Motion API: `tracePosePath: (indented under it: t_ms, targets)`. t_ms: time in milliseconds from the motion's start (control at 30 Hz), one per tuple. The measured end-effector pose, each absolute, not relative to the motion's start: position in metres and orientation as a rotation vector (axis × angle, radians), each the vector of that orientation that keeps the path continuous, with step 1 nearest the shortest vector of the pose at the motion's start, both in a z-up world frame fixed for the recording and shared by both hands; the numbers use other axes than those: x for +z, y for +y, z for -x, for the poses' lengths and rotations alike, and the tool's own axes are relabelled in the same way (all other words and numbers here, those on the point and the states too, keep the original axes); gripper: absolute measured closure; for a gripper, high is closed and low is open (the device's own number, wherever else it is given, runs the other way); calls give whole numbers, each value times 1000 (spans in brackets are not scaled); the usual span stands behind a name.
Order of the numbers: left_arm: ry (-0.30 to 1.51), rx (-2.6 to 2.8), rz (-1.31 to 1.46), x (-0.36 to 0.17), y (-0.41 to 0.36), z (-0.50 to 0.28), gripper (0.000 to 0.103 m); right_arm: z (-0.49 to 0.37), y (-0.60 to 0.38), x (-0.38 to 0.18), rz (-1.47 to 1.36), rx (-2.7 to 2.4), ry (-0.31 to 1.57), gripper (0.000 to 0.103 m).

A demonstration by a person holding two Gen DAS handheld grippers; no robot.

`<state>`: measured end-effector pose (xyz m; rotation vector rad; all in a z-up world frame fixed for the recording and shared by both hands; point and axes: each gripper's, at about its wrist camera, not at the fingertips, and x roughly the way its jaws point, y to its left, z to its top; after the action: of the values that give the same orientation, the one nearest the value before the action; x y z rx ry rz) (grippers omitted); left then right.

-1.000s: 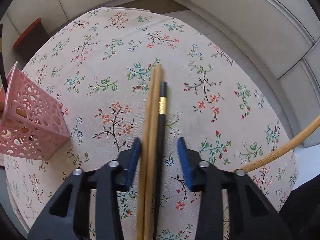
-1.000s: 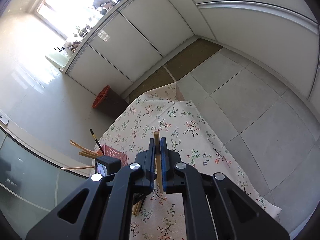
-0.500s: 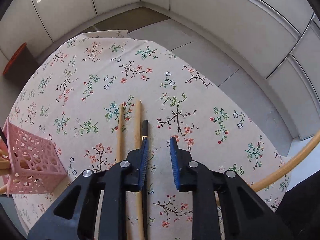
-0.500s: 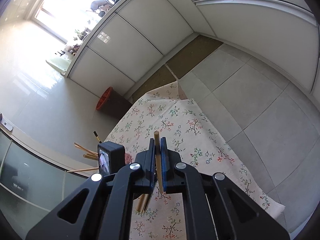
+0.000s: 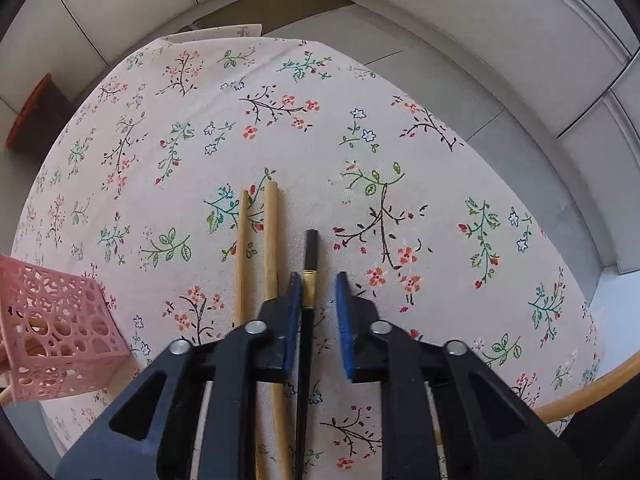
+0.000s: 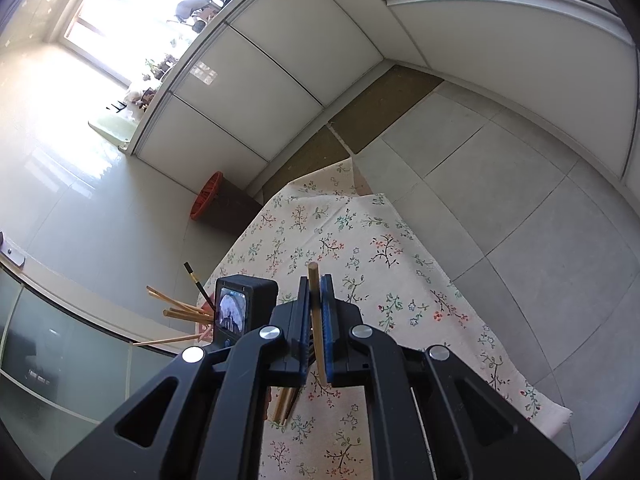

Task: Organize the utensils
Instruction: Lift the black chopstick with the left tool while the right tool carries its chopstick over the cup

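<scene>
A flowered cloth [image 5: 360, 152] covers the surface, with no readable writing anywhere. A pink cut-out holder [image 5: 56, 336] of chopsticks stands at its left edge. The left gripper [image 5: 318, 316] is closing its fingers around a black chopstick [image 5: 310, 252] lying on the cloth beside two wooden chopsticks [image 5: 271, 236]; the pads do not yet press it. The right gripper [image 6: 316, 332] clamps a wooden stick [image 6: 313, 280] above the cloth.

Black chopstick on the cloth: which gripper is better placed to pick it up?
Left. The left gripper has its jaws closing around the black chopstick. The right gripper is shut on a wooden chopstick.
</scene>
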<state>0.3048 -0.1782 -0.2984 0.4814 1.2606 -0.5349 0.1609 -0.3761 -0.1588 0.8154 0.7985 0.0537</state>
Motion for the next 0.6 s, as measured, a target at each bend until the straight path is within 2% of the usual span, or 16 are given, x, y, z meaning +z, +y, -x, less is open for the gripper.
tracePosePath:
  t_ms: [100,200,600]
  targets:
    - [1236,-490,-540,-298,-188,-299,97,-159,-375,-154,-797,49,788,98]
    - [1171,-475,-451,-277,-174,-284,97,-156,-374,-148,-785,52,772,98]
    - [666,-360,-112,-97,-38,-154,97,-135,-299,-82,-631,256,739,98]
